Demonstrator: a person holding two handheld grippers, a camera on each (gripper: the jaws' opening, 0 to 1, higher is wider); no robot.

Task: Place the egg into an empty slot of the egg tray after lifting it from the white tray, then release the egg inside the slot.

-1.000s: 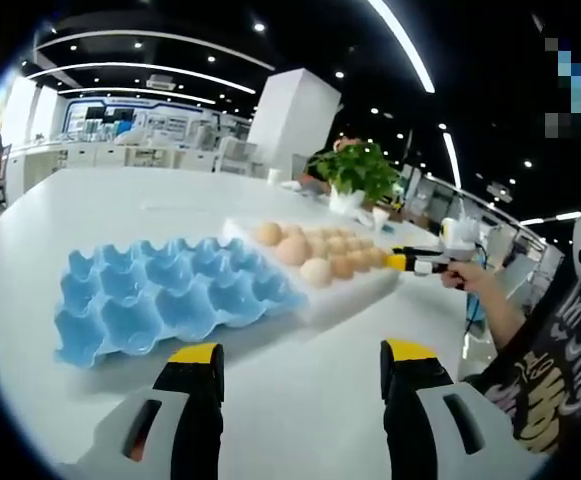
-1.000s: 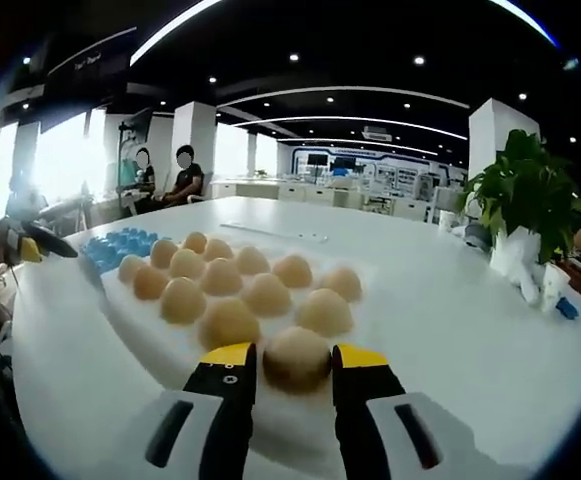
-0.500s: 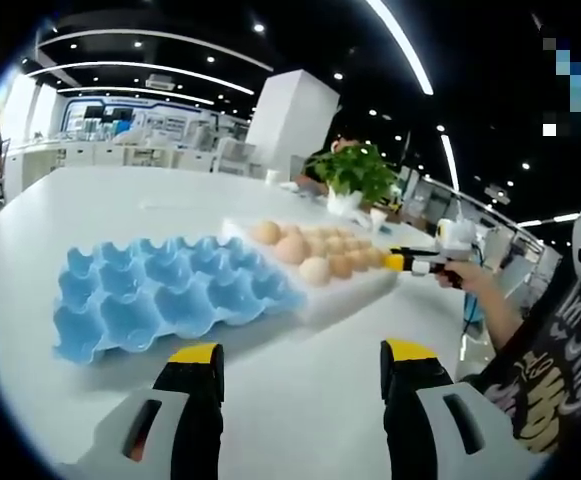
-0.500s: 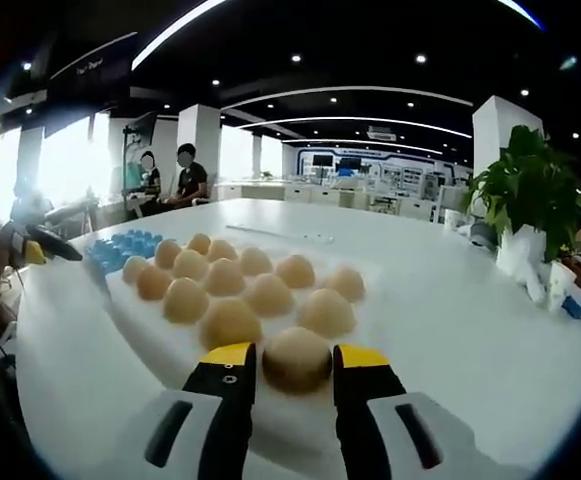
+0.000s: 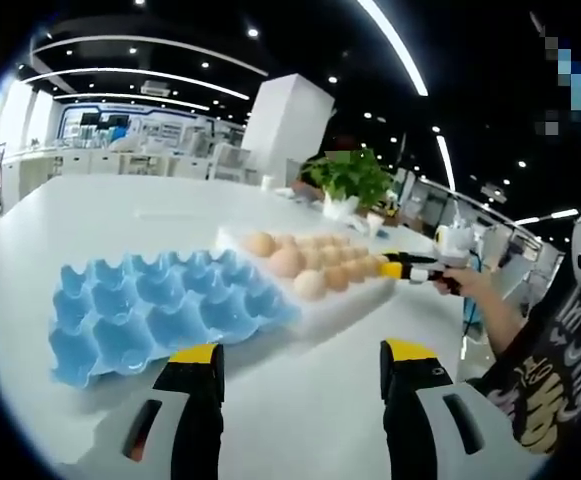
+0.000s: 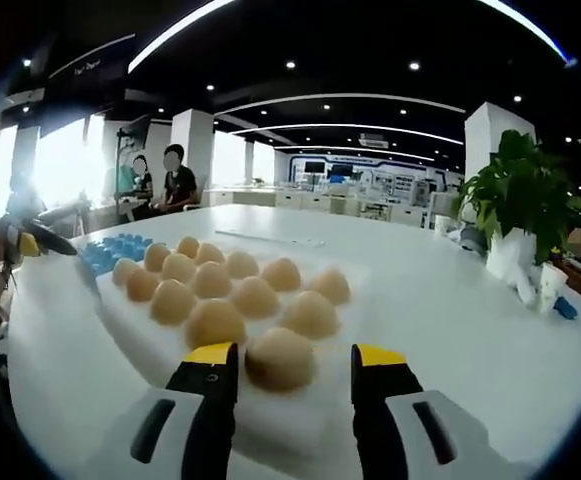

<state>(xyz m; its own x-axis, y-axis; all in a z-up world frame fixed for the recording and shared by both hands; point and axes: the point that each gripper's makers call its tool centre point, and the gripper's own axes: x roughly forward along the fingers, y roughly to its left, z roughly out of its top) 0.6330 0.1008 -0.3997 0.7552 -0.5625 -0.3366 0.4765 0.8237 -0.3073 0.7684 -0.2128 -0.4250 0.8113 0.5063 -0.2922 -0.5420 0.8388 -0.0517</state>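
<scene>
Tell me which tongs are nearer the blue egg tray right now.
Left. The left tongs sit just short of the blue egg tray. The right tongs are at the white tray's far end, straddling an egg.

The table has a smooth, glossy white top that mirrors the ceiling lights, and the blue egg tray looks like smooth moulded plastic with a soft sheen. The eggs have matt, pale brown shells and sit in a white tray that looks matt and foam-like. Each gripper, left and right, has jaws of black plastic with yellow tips and pale grey, smooth bodies.
</scene>
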